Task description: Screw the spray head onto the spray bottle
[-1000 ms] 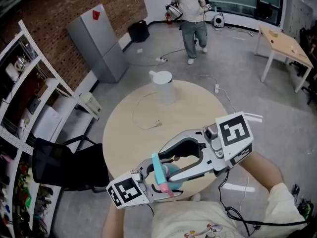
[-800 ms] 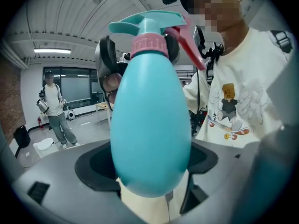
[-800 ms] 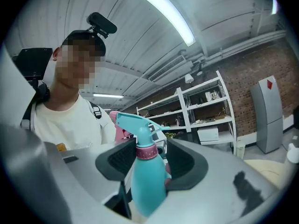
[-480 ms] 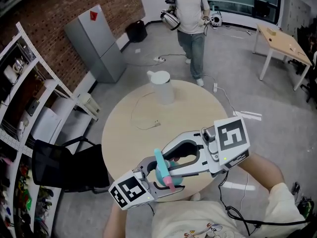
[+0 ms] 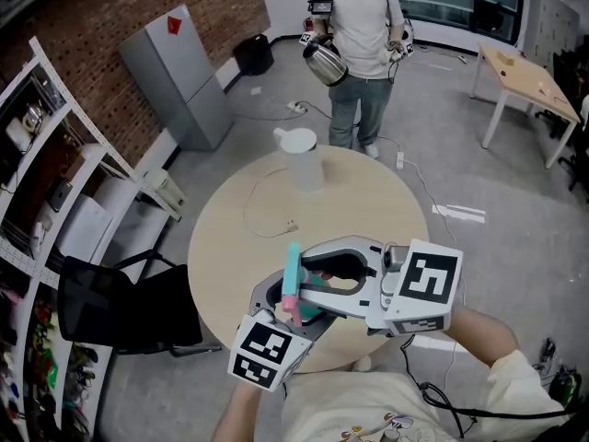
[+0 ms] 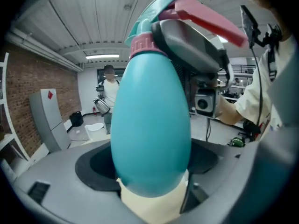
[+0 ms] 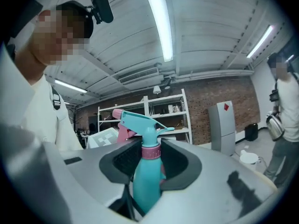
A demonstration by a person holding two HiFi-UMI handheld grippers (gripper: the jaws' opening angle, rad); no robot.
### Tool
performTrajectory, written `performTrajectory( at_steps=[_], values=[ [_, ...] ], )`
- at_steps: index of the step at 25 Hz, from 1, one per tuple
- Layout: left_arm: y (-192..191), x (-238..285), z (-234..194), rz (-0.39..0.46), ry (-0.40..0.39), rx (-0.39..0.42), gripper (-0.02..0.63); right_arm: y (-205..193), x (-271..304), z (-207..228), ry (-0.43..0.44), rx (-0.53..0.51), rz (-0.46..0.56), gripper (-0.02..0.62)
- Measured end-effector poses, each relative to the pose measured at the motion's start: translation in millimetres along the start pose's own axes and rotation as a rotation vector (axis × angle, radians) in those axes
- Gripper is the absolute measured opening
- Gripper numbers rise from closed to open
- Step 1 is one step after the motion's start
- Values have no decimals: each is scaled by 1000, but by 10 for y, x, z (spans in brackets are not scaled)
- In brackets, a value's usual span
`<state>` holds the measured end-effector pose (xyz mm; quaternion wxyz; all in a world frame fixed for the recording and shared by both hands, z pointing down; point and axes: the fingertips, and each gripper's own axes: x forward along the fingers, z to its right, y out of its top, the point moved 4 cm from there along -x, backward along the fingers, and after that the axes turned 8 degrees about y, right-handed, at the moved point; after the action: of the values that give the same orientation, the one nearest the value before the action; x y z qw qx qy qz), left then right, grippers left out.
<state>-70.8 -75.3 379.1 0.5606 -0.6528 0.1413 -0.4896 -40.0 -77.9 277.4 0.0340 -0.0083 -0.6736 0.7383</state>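
The spray bottle (image 6: 149,125) is up off the round table (image 5: 230,238), held in the air over the edge at about six o'clock, right in front of the person. The left gripper (image 6: 152,171) is clamped on the fat teal belly, one jaw on each flank.

The right gripper (image 7: 149,164) comes in from three o'clock. Its jaws have just been closing, and the neck is between them, with the dark pads (image 7: 124,160) pressed in at the pink collar (image 7: 151,151). That's the right place to bite. The spray head (image 7: 140,120) is sitting on the neck with its pink trigger (image 7: 122,132) sticking out to one side. I can't tell from here whether the threads are fully home.

It looks like a light plastic bottle, and since it's opaque I can't tell if there's liquid inside. The egg-shaped body is smooth and rounded, so I'd say it wants to slip or spin in a grip. The walls probably give if squeezed hard, so the widest part is where to hold it. The ribbed collar is the stiff bit and ought to take the turning. The trigger would only hinge, so it's best left alone.

Up at twelve o'clock on the table a white jug (image 5: 302,159) stands well clear, and a thin cable (image 5: 267,228) lies loose at around ten.
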Motion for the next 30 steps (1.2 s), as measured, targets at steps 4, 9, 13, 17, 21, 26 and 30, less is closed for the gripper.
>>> performTrajectory(
  at_steps=[4,9,13,17,21,26,30],
  values=[
    [23,6,-34,22,64,-33,425,26,48,-34,-108,-24,3,132],
    [-12,41,-26,16,76,-29,425,-32,34,-26,-154,-25,-4,132],
    [-109,82,-32,26,66,-28,426,-121,10,59,-181,19,-14,132],
    [-318,85,-74,15,113,-67,426,-255,-67,178,-222,32,13,132],
    [-508,30,11,24,116,-127,381,-549,-236,403,-302,19,39,132],
    [-681,-114,-55,36,241,-225,8,-1090,-249,749,-412,-37,86,132],
    [-759,-147,-2,16,230,-284,8,-1754,-202,1002,-481,20,59,132]
  ],
)
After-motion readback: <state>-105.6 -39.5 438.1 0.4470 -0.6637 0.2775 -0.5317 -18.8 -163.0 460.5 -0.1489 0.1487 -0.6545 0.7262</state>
